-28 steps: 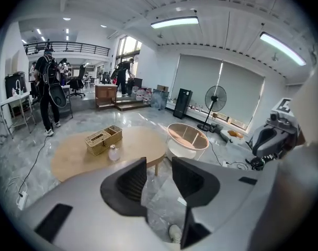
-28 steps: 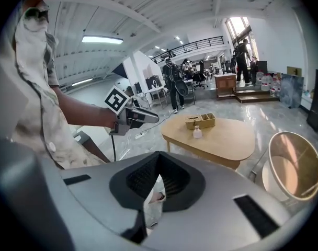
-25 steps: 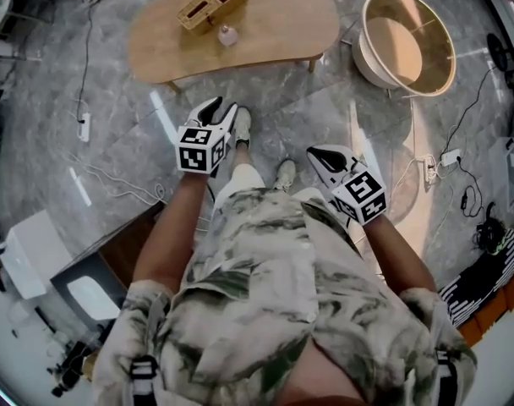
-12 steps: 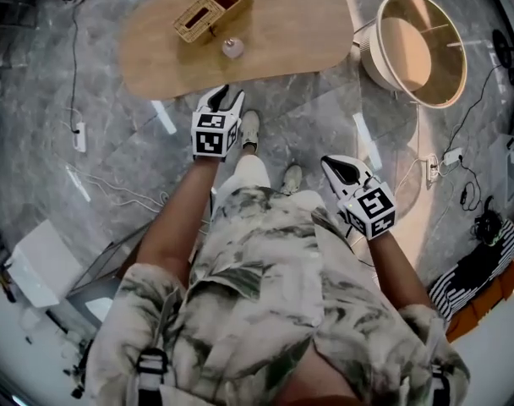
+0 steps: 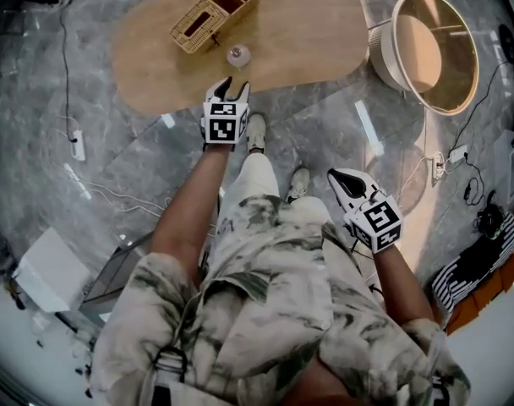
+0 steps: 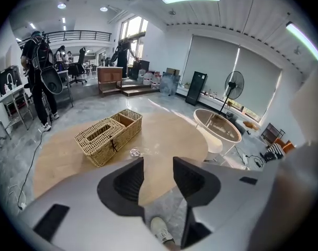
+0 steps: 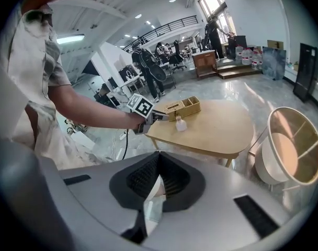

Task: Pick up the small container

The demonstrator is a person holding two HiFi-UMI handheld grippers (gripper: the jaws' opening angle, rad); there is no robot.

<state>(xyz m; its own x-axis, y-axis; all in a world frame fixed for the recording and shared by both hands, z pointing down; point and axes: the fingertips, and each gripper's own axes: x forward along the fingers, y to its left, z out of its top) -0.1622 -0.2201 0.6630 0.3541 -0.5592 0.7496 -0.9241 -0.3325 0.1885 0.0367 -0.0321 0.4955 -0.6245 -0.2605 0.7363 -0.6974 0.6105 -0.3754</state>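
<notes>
Stands at a low wooden surface on a grey marbled floor, one pale shoe close to its near edge. Holds the left gripper out over that near edge, pointing forward and down at the small container; near it, not touching. Has that gripper's jaws well apart, having just been opening them, with only bare surface and floor in the gap and nothing gripped. Finds the small container upright on the surface, just beside the near corner of a wicker basket yet apart from it; looks pale with a rounded top, too small to tell more. Sees the same in the left gripper view: container just above the left jaw's tip, basket behind it to the left. Holds the right gripper low beside the right leg, well apart from the surface, jaws closed tip to tip on nothing. Catches, in the right gripper view, the left gripper stretched toward container and basket. Has a round white tub with a tan inside on the floor by the surface's right end.
</notes>
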